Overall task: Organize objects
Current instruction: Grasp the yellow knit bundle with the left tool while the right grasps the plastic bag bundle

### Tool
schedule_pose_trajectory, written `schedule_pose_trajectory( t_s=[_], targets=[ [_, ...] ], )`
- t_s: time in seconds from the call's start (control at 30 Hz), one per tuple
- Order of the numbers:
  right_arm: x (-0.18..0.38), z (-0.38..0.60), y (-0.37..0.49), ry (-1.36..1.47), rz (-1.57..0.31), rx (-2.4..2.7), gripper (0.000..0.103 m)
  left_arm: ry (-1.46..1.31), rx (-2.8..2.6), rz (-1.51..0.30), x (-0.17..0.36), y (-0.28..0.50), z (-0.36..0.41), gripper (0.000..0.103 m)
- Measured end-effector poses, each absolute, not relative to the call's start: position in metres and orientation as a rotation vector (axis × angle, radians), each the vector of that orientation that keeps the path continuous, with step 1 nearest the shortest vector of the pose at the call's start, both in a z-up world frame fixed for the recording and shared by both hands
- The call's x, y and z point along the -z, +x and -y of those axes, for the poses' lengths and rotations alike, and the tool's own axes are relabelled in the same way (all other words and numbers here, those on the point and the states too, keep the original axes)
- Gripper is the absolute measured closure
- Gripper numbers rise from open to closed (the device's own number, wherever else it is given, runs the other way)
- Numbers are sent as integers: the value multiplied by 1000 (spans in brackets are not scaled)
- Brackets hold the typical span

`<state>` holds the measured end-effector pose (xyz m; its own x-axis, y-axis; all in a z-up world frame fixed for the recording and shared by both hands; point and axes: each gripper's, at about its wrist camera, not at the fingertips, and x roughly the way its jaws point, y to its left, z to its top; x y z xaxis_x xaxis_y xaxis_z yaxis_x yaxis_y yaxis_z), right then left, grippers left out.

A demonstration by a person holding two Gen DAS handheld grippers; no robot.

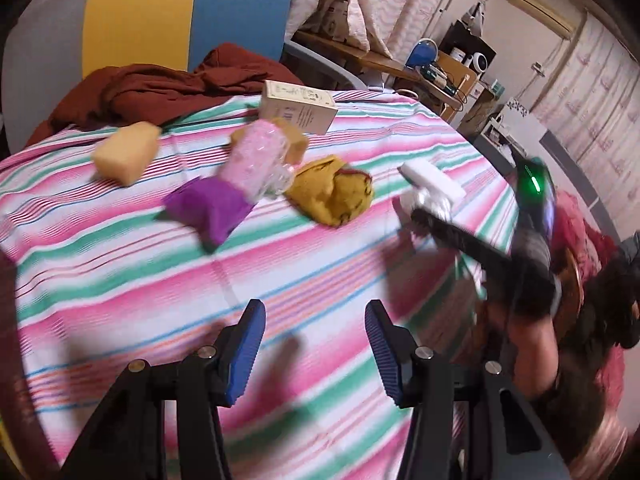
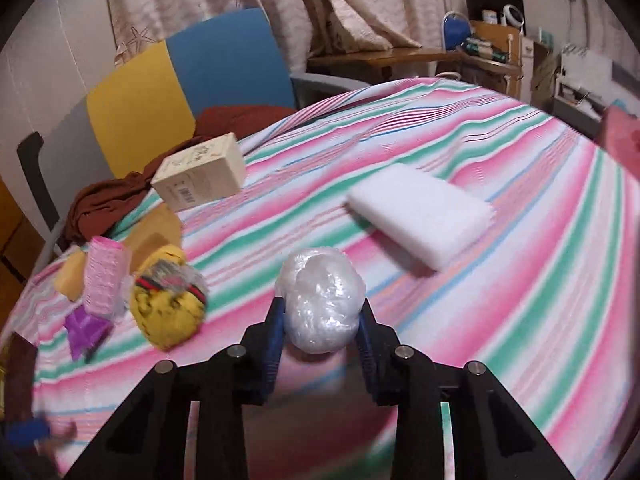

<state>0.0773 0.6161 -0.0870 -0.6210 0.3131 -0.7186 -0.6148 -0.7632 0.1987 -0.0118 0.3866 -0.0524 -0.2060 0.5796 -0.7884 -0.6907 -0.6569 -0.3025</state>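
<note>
The right gripper holds a crumpled plastic-wrap ball above the middle of the striped table, while the left gripper is half open and empty; the soft, slippery ball could squeeze out of this narrow grip.

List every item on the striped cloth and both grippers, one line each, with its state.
Left gripper: open, empty.
Right gripper: shut on crumpled clear plastic ball.
White foam block: lying flat.
Cream cardboard box: closed, on its side.
Yellow cloth bundle: lying loose.
</note>
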Motion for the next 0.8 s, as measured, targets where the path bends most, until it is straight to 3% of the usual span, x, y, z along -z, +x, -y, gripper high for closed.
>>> schedule_pose_trajectory(
  t_s=[0.37,0.57,0.8],
  targets=[
    [93,-615,89,-866,-606,-2376,69,-1266,-2013,-49,70,-63,-478,50],
    [94,-615,90,-853,-613,-2381,69,-1267,-2029,-24,77,-77,-500,45],
    [95,-614,88,-848,-609,-2379,69,-1201,-2093,-190,91,-74,-518,44]
  ],
)
